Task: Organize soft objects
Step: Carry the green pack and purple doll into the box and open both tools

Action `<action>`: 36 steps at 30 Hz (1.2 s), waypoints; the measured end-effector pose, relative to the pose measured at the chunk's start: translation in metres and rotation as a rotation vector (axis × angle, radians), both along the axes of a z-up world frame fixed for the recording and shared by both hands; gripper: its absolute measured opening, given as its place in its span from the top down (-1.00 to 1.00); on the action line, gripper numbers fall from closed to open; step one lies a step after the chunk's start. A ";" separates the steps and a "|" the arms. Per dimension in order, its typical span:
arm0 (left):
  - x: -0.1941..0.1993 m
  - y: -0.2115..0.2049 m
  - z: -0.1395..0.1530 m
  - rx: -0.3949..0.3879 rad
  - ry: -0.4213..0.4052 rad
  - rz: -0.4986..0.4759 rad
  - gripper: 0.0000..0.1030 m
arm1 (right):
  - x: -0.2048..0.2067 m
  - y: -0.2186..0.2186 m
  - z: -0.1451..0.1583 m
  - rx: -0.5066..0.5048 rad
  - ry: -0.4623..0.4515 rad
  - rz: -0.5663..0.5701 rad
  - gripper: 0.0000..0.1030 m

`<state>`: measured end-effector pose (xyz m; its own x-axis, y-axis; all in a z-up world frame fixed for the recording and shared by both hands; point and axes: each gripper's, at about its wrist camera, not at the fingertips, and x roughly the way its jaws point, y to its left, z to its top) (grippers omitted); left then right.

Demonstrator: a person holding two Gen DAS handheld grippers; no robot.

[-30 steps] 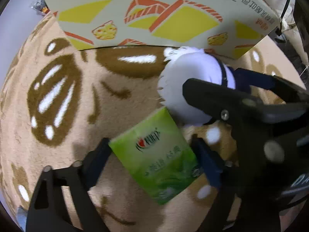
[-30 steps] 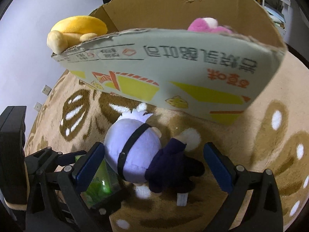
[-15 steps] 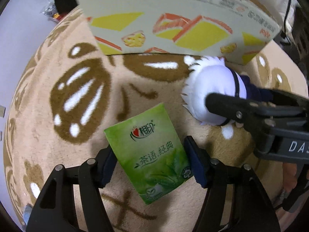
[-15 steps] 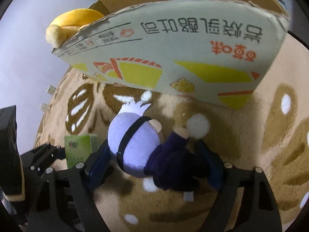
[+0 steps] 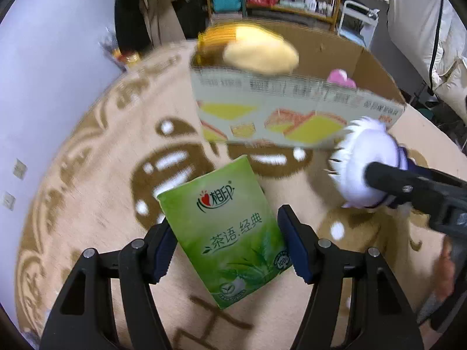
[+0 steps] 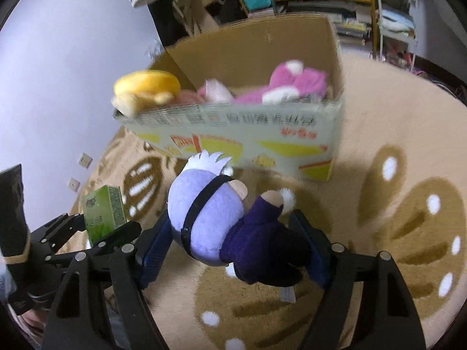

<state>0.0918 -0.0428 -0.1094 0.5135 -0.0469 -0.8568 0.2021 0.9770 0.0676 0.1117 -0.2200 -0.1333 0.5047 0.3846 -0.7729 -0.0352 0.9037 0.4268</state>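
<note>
plush doll (image 6: 233, 227) (lavender head, dark purple body) lies crosswise in the right gripper (image 6: 233, 253), clamped at the body, lifted above the rug (image 6: 394, 233). green tissue pack (image 5: 224, 239) is pinched upright in the left gripper (image 5: 226, 245), long axis pointing ahead. cardboard box (image 6: 292, 143) with pink and yellow plushies sits ahead and above both; the doll looks nearer its rim.

Both wrist views look forward and down from close above the beige patterned carpet (image 5: 87, 204), sharing the open printed cardboard box (image 6: 248, 143).
</note>
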 end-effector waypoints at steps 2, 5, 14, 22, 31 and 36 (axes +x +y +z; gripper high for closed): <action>0.000 0.000 0.010 -0.001 -0.048 -0.006 -0.28 | -0.005 -0.004 0.010 0.006 -0.027 -0.011 -0.61; 0.008 0.004 0.019 -0.008 -0.116 -0.035 -0.28 | -0.011 -0.008 0.026 0.005 -0.075 -0.026 -0.61; 0.005 -0.003 0.060 -0.022 -0.250 -0.048 -0.28 | -0.016 -0.012 0.061 -0.017 -0.197 -0.042 -0.61; 0.021 -0.011 0.091 -0.067 -0.383 -0.087 -0.28 | -0.018 -0.016 0.085 -0.071 -0.321 -0.087 -0.61; 0.038 -0.038 0.100 -0.066 -0.454 -0.165 -0.28 | -0.009 -0.031 0.095 -0.068 -0.406 -0.150 -0.61; 0.048 -0.048 0.099 -0.062 -0.481 -0.198 -0.28 | 0.001 -0.035 0.095 -0.073 -0.434 -0.173 -0.61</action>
<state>0.1396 -0.0909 -0.0106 0.8244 -0.2258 -0.5190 0.3435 0.9284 0.1417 0.1128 -0.2552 -0.0387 0.8388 0.2188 -0.4985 -0.0426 0.9393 0.3406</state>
